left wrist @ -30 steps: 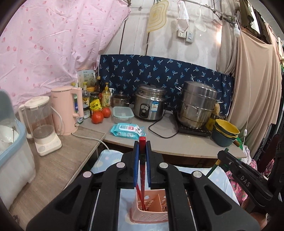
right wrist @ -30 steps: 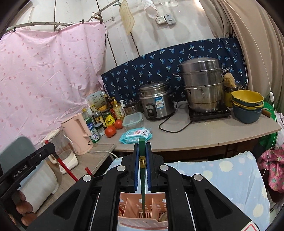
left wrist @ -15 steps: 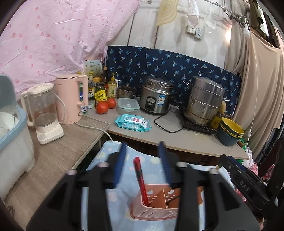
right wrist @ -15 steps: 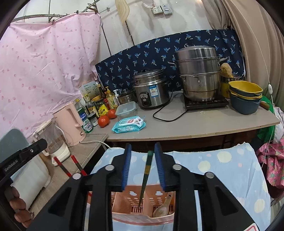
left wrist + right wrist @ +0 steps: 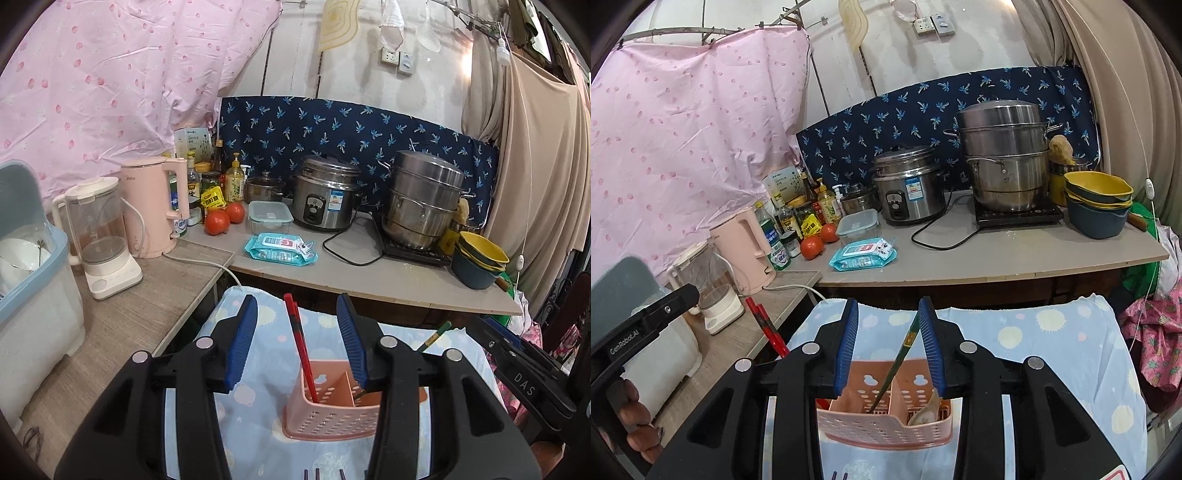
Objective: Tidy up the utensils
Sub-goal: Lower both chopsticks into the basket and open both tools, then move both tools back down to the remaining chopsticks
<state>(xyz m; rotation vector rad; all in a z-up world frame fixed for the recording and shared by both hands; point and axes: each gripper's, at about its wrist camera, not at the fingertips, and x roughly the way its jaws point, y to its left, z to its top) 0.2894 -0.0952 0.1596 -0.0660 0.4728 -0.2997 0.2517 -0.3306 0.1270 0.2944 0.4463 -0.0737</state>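
My left tongs [image 5: 297, 341] have just been opening; their blue pads stand apart around the red chopsticks [image 5: 301, 347], touching neither, which lean in the pink basket [image 5: 332, 417] below. My right tongs [image 5: 888, 341] have likewise just let go; the green chopsticks [image 5: 899, 354] rest in the basket's left compartment, a spoon [image 5: 925, 408] to their right.

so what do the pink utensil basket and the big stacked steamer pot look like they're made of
Pink utensil basket: looks like moulded plastic with a matte finish, judging by its thin perforated walls and uniform colour. Big stacked steamer pot: likely stainless steel, with a bright, brushed, reflective silver surface.
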